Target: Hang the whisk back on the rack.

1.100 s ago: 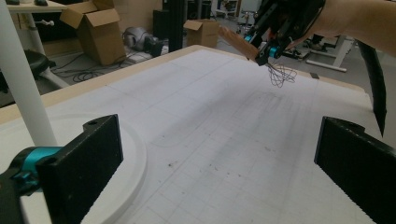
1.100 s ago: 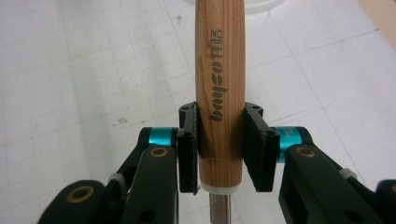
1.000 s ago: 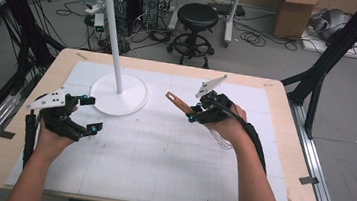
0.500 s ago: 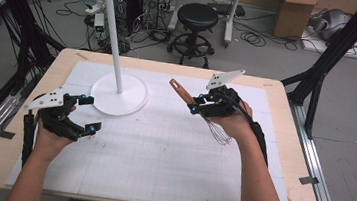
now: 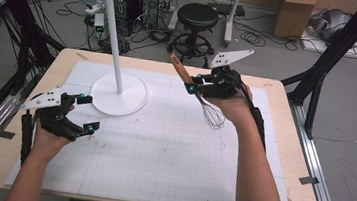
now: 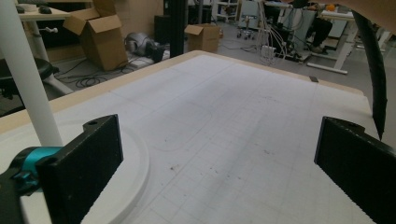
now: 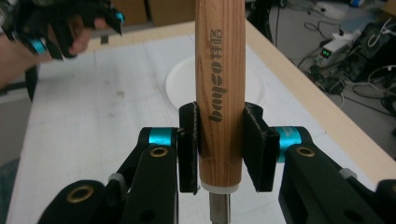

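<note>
A whisk with a wooden handle and a wire head is held above the table, handle pointing up and away, wire head hanging below the hand. My right gripper is shut on the handle, both pads pressed against the wood. My left gripper rests low at the table's left, jaws wide apart with nothing between them, close to the white round base of a stand with a tall white pole.
A white gridded mat covers most of the wooden table. Off the far edge stand a black stool, cables and cardboard boxes. Black frame legs rise at the right.
My right gripper has risen with the whisk, lifting the wire head well off the mat and tilting the handle more upright. The left gripper has stayed where it was.
</note>
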{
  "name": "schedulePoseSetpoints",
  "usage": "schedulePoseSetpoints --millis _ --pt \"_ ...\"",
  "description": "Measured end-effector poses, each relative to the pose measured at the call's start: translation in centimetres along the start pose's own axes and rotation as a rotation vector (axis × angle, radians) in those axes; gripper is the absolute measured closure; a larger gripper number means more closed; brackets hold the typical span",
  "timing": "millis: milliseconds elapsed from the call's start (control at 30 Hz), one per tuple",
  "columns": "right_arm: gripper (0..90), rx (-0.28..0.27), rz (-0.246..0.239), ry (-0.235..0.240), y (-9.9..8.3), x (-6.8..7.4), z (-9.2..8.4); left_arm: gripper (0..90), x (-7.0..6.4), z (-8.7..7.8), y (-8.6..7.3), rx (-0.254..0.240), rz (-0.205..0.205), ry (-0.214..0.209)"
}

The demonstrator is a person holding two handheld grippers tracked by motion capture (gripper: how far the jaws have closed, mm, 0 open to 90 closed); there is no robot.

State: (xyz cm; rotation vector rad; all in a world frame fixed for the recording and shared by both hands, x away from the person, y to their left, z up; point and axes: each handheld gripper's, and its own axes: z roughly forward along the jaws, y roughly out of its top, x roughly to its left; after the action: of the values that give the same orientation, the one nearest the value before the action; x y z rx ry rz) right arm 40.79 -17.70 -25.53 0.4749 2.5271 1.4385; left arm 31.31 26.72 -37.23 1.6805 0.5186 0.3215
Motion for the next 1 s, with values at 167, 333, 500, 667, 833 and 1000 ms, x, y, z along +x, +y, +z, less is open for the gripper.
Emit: schedulePoseSetpoints --millis 167,333,500,667,833,1000 --pt "69.0 -0.02 -0.004 -0.004 1.9 -0.3 -0.1 1.7 0.0 -0.1 0.1 0.003 0.005 0.0" --pt "69.1 -0.047 -0.012 0.004 3.8 -0.4 0.2 1.7 0.0 -0.3 0.2 -0.004 0.01 0.001" --pt "69.1 -0.054 -0.023 0.008 5.2 -0.5 0.8 1.7 0.0 -0.6 0.4 -0.011 0.013 0.004" --pt "69.1 -0.07 -0.043 0.015 7.2 -0.4 1.5 1.7 0.0 -0.6 0.3 -0.013 0.01 0.001" --pt "69.1 -0.09 -0.041 0.013 9.3 -0.6 2.0 1.7 -0.1 -0.6 0.4 -0.009 0.016 0.0" --pt "69.1 -0.09 -0.028 0.007 10.2 -0.8 2.4 1.7 -0.2 -0.8 0.4 -0.003 0.021 0.001"
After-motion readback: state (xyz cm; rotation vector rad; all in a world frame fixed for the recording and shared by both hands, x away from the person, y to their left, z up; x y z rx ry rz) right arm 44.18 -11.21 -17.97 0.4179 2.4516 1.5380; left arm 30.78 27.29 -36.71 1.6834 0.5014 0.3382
